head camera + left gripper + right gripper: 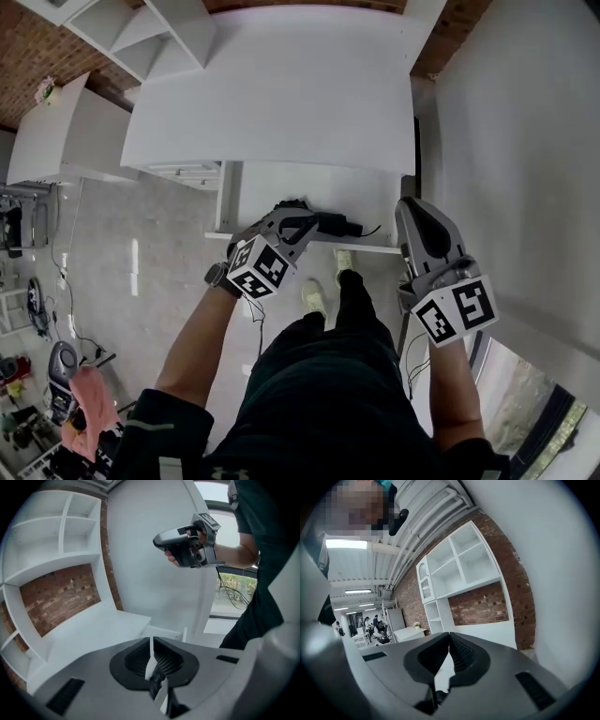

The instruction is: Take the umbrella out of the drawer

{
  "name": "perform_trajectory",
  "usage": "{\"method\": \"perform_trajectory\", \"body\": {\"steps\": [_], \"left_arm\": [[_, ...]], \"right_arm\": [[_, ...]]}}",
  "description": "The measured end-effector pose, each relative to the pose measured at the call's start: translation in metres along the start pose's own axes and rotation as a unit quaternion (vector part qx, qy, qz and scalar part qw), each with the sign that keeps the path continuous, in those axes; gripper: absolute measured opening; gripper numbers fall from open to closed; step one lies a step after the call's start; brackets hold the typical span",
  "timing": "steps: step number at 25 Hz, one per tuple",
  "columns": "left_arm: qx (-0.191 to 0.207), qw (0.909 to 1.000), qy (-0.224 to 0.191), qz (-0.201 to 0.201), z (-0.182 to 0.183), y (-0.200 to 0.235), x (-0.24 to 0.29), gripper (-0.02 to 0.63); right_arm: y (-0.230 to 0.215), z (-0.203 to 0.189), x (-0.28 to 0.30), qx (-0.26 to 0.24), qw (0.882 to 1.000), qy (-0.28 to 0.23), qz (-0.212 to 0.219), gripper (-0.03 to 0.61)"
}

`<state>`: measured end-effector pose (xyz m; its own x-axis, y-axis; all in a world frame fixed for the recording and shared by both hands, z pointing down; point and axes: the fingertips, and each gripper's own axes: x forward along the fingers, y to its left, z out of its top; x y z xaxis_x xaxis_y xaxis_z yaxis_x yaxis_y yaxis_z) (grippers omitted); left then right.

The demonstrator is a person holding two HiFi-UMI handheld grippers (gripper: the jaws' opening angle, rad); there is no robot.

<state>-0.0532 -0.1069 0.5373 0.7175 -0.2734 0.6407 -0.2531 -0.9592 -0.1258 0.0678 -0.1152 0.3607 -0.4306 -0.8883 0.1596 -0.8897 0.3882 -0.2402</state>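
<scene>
Under the front of the white desk (281, 94) a white drawer (272, 192) stands pulled out. A black folded umbrella (339, 225) with a thin strap lies in it near the front edge. My left gripper (305, 217) hangs over the drawer just left of the umbrella, angled down, jaws shut with nothing between them (151, 641). The umbrella does not show in the left gripper view. My right gripper (410, 208) is at the drawer's right end, pointing nearly level, jaws together and empty (449, 636). It also shows in the left gripper view (158, 541), held by a hand.
A white shelf unit (141, 37) against a brick wall stands behind the desk. A low white cabinet (56, 131) is at the left, a tall white panel (525, 169) at the right. The person's legs and shoes (314, 298) are just before the drawer.
</scene>
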Motion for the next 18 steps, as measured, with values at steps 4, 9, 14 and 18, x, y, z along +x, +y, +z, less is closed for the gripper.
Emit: {"method": "perform_trajectory", "body": {"steps": [4, 9, 14, 18], "left_arm": [[0.004, 0.9983, 0.052, -0.027, -0.038, 0.01, 0.041, 0.009], [0.025, 0.9903, 0.11, -0.081, -0.078, 0.013, 0.086, 0.109], [0.05, 0.9761, 0.159, -0.139, -0.113, 0.007, 0.122, 0.121], [0.074, 0.9623, 0.194, -0.176, -0.142, -0.002, 0.144, 0.138]], "right_arm": [[-0.026, -0.023, 0.031, 0.021, 0.999, 0.018, 0.014, 0.004], [-0.052, -0.048, 0.06, 0.038, 0.998, 0.047, 0.029, 0.004], [-0.076, -0.065, 0.076, 0.053, 0.996, 0.071, 0.03, 0.005], [-0.095, -0.08, 0.084, 0.067, 0.994, 0.086, 0.026, 0.004]]}}
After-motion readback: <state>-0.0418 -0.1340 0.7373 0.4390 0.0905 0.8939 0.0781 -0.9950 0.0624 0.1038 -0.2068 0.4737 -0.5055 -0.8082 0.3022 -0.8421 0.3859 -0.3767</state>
